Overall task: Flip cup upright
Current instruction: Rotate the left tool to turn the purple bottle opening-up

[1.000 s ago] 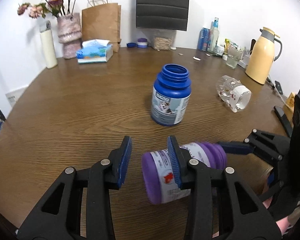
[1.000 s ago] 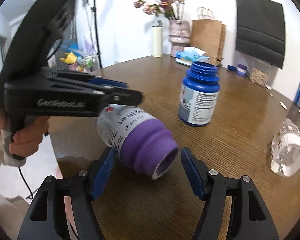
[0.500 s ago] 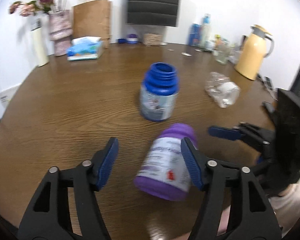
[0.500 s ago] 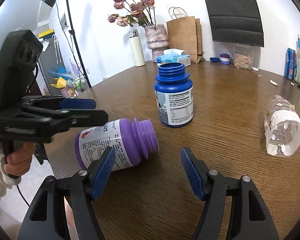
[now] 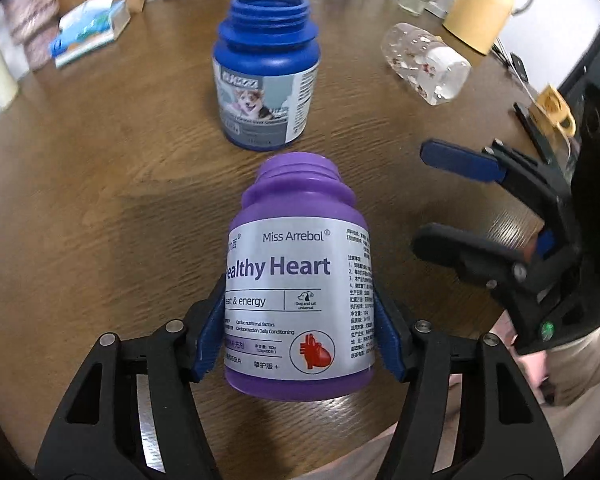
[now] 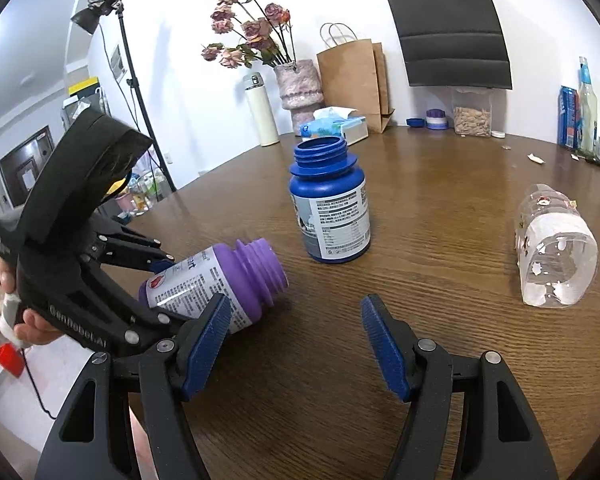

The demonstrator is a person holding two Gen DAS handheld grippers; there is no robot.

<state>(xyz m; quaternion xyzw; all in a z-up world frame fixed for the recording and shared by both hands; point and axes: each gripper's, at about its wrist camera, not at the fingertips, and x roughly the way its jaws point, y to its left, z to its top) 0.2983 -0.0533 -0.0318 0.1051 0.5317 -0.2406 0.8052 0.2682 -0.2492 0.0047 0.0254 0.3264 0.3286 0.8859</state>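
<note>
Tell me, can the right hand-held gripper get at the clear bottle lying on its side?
Probably yes. The right hand-held gripper is open and empty, and bare table lies between it and the clear bottle, off to its right.

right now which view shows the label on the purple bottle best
The left wrist view: the purple bottle fills the centre, label facing the camera and readable, clamped between the left gripper pads. The right wrist view shows it tilted, mouth toward the camera, with only a slanted strip of label, partly hidden by gripper parts.
</note>
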